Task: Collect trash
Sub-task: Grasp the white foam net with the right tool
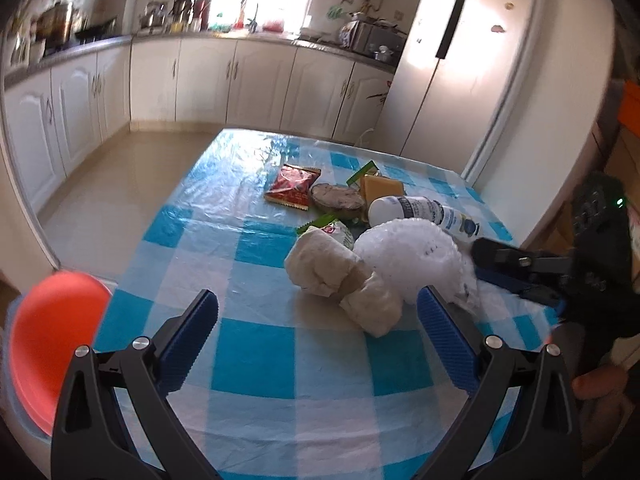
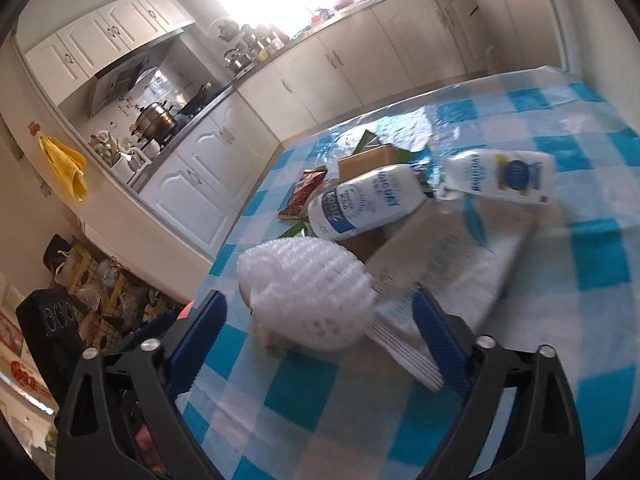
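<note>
Both grippers are standing open, gripping nothing: the right gripper (image 2: pixel 316 332) is straddling the white foam net (image 2: pixel 308 292), and the left gripper (image 1: pixel 318 320) is facing crumpled paper (image 1: pixel 340 280) left of it on the checked table (image 1: pixel 256 360).

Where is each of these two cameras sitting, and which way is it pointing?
Left wrist view: rides on the left claw, looking down over the blue-checked tablecloth at a crumpled beige paper wad; the right claw and a fingertip show.
Right wrist view: rides on the right claw, open, aimed at the white foam fruit net; only its own fingers show.
Shared: foam net, white plastic bottle, tablecloth.
</note>
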Demonstrator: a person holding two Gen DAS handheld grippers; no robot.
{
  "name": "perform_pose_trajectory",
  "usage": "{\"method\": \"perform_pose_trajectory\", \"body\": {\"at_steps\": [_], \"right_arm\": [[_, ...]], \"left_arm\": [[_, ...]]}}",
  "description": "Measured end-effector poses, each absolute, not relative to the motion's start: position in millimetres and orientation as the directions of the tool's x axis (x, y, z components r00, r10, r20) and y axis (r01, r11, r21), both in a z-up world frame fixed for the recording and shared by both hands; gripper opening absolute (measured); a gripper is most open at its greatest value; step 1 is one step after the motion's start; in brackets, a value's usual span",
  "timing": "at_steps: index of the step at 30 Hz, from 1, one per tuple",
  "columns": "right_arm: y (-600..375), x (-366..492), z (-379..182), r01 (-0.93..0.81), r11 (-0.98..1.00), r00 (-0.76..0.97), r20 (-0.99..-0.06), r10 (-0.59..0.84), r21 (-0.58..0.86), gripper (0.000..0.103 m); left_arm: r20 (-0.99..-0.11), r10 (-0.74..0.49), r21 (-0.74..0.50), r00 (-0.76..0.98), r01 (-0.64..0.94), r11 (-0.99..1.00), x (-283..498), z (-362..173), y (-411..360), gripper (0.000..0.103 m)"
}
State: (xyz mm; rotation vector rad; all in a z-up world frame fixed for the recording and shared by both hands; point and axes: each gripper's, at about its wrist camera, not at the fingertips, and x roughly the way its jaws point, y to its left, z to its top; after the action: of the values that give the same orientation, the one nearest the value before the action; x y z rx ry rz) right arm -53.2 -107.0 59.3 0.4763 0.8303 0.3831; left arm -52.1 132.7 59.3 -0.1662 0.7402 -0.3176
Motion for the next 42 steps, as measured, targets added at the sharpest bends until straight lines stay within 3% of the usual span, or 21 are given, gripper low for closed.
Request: {"method": "perform_pose_trajectory", "body": {"at_steps": [1, 4, 8, 12, 19, 29, 31, 33, 38, 42], "right_arm": [[-103.0, -46.3, 57.6, -0.138, 0.833, 0.604, -0.621, 0.499, 0.535, 0.064], [-98.2, -34.0, 53.6, -0.136, 0.838, 0.582, -0.642, 0.499, 0.529, 0.064], [-96.9, -20.4, 47.5, -0.130, 0.844, 0.565, -0.660, 0.495, 0.521, 0.066], [-93.6, -13.8, 44.9, -0.126, 0.867, 0.572, -0.679, 0.460, 0.482, 0.076], [-96.2, -11.0, 38.9, -0.146, 0.871, 0.568, -0.681, 0.462, 0.469, 0.074], [-87.6, -18.8, 36.7, -0.192, 0.871, 0.569, -0.672, 0.474, 0.452, 0.050], [-91.1, -21.8, 39.2, -0.183, 0.863, 0.574, -0.661, 0.483, 0.471, 0.034], [-94.7, -24.7, 42.1, -0.176, 0.864, 0.578, -0.661, 0.478, 0.472, 0.027], [-109.2, -33.7, 46.4, -0.143, 0.848, 0.593, -0.642, 0.486, 0.510, 0.018], [-115.9, -38.7, 50.2, -0.126, 0.837, 0.601, -0.630, 0.492, 0.533, 0.018]], "left_arm": [[-0.638, -0.349, -0.279, 0.687, 0.216, 0.936, -49.2, 58.4, 132.0, 0.100], [-0.661, -0.354, -0.312, 0.662, 0.187, 0.932, -36.0, 55.9, 125.8, 0.100], [-0.690, -0.347, -0.332, 0.635, 0.148, 0.931, -20.5, 49.9, 118.1, 0.100], [-0.711, -0.328, -0.327, 0.623, 0.120, 0.937, -10.8, 45.1, 113.5, 0.098], [-0.730, -0.306, -0.316, 0.611, 0.094, 0.944, 0.0, 42.3, 110.4, 0.077], [-0.730, -0.338, -0.365, 0.594, 0.079, 0.928, 2.7, 36.3, 112.3, 0.078], [-0.728, -0.345, -0.371, 0.593, 0.082, 0.925, 2.7, 34.9, 111.1, 0.082], [-0.727, -0.343, -0.363, 0.595, 0.091, 0.928, 2.5, 34.1, 108.2, 0.083], [-0.733, -0.336, -0.359, 0.591, 0.083, 0.930, 4.0, 28.7, 106.1, 0.085], [-0.735, -0.325, -0.341, 0.595, 0.089, 0.936, 3.8, 26.7, 102.8, 0.083]]}}
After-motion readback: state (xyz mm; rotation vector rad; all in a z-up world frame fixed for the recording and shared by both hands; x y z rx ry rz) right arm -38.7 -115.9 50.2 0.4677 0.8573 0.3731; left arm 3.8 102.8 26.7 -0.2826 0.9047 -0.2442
